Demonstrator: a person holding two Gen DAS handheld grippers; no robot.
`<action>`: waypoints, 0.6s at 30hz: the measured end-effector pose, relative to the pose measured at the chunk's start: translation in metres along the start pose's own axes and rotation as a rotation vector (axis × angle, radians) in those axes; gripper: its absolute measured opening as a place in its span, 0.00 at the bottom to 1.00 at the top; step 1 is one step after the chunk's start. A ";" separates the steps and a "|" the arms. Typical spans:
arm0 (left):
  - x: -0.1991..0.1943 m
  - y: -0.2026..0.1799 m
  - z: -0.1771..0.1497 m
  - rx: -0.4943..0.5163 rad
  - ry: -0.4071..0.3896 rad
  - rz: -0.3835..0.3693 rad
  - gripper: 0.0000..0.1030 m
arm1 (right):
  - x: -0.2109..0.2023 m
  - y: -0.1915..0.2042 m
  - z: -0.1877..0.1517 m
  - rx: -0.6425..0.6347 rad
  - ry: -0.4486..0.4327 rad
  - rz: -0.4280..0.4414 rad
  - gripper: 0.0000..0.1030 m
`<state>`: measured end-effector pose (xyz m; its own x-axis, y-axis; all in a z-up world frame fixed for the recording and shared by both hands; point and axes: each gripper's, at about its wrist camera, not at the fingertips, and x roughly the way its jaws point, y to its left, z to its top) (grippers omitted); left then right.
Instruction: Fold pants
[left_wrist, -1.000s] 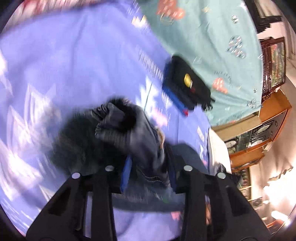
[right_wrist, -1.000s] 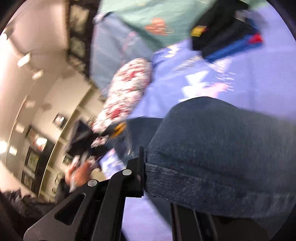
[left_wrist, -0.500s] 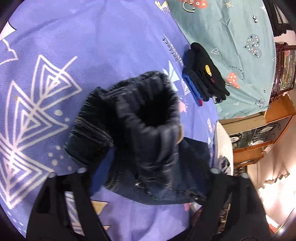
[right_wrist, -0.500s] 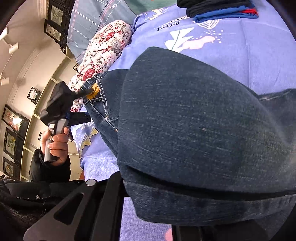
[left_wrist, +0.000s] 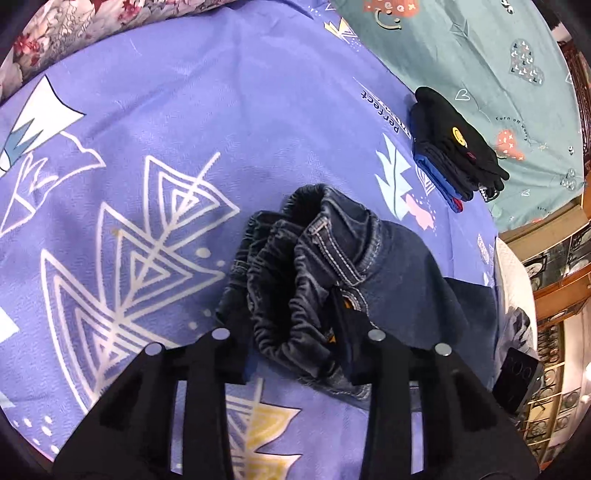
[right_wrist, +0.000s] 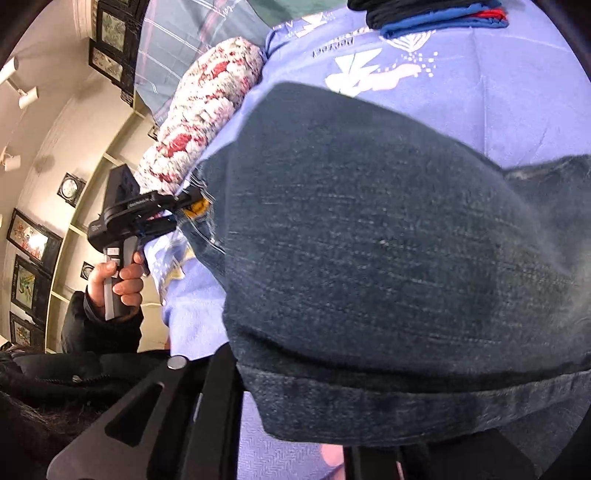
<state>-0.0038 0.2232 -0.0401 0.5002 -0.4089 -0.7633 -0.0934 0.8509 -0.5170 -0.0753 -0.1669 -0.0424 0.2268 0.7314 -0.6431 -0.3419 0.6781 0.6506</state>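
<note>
Your left gripper (left_wrist: 295, 354) points down at a bed covered by a purple sheet (left_wrist: 155, 122) printed with white triangles. The jeans (left_wrist: 314, 280) lie bunched on that sheet, dark blue denim with pale stitching, the elastic waistband gathered into ridges and rising like an open cuff. The waistband sits between the two black fingers, whose jaws have just been closing around it. The right finger touches the cloth near an orange tag; whether the left pad presses the denim is hard to make out, so you cannot tell if the grip is firm.

Your right gripper (right_wrist: 291, 413) is nearly buried. A broad fold of coarse, faintly streaked denim fills most of its view, its thick hem lying over the fingers. The jaws have just been opening a little, yet the hem hides the tips, so their state cannot be told. The picture is slightly blurred.

Beyond, a stack of folded clothes (left_wrist: 454, 147), black over blue, rests on the sheet beside a teal sheet (left_wrist: 480, 48). A floral pillow (right_wrist: 207, 110) lies at the bed's edge. From the right, your left hand (right_wrist: 118, 277) shows wrapped on its handle, the sleeve dark.
</note>
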 end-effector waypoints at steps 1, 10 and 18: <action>-0.001 -0.007 -0.003 0.057 -0.033 0.047 0.50 | 0.001 0.000 0.000 0.003 0.004 -0.015 0.21; -0.058 0.010 -0.002 0.019 -0.074 0.074 0.64 | -0.001 0.001 -0.001 0.006 -0.007 -0.020 0.24; -0.063 -0.087 -0.025 0.307 -0.111 -0.119 0.85 | -0.026 0.000 -0.012 0.031 -0.037 -0.049 0.51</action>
<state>-0.0487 0.1666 0.0437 0.5843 -0.4868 -0.6493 0.2258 0.8660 -0.4461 -0.0919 -0.1866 -0.0300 0.2768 0.6990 -0.6594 -0.3016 0.7147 0.6310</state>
